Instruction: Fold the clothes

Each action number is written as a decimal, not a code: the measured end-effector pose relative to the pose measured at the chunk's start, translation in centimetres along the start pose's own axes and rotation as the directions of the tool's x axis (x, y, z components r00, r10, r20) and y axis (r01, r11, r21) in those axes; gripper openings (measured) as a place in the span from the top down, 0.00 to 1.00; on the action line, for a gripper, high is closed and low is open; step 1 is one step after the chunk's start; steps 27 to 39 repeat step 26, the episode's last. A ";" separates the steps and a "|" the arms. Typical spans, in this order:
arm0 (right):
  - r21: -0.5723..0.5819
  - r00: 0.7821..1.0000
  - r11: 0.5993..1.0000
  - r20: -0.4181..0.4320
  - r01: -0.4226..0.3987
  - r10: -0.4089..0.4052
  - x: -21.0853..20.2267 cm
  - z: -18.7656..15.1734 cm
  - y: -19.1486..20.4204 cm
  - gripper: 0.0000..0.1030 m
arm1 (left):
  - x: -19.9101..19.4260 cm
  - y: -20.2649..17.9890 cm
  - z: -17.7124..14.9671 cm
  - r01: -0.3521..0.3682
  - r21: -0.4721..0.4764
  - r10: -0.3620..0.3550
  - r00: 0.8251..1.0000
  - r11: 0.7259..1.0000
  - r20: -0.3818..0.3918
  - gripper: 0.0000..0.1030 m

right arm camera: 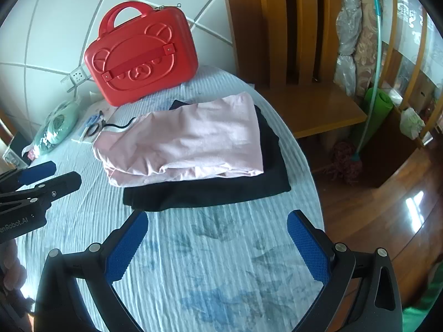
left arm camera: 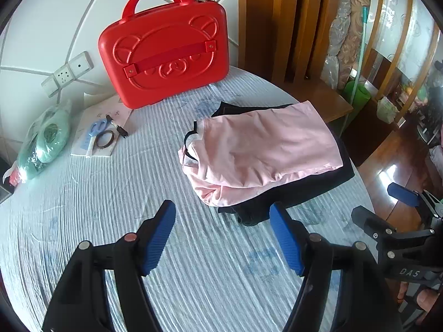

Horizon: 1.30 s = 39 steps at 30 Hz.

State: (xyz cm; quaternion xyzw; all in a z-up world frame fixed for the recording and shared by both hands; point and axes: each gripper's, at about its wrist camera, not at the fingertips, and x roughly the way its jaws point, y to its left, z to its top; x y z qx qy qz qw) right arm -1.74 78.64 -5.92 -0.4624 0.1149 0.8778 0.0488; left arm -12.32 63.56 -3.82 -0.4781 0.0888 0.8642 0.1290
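Both wrist views reach me bright and evenly lit by daylight. A white glare patch sits on the polished wooden floor (right arm camera: 415, 204) at the right. The red case (left arm camera: 166, 52) catches soft highlights. Shadows are faint; my tongs cast little on the pale bed sheet (left arm camera: 110, 193). Focus is sharp in the middle. The fisheye bends wall tiles (right arm camera: 55, 27) into curves, and black vignette fills every corner.
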 end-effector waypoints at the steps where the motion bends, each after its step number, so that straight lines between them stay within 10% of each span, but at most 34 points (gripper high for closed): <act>1: -0.012 1.000 1.000 -0.001 -0.008 0.008 0.6 0.8 -0.3 0.01 | 0.0 0.1 0.0 0.003 -0.002 -0.003 1.000 1.000 0.001 0.32; 39: 0.005 1.000 1.000 -0.017 -0.008 0.008 0.9 0.5 -0.8 0.01 | -0.5 0.0 -0.5 0.034 0.011 -0.034 0.999 0.999 0.007 0.32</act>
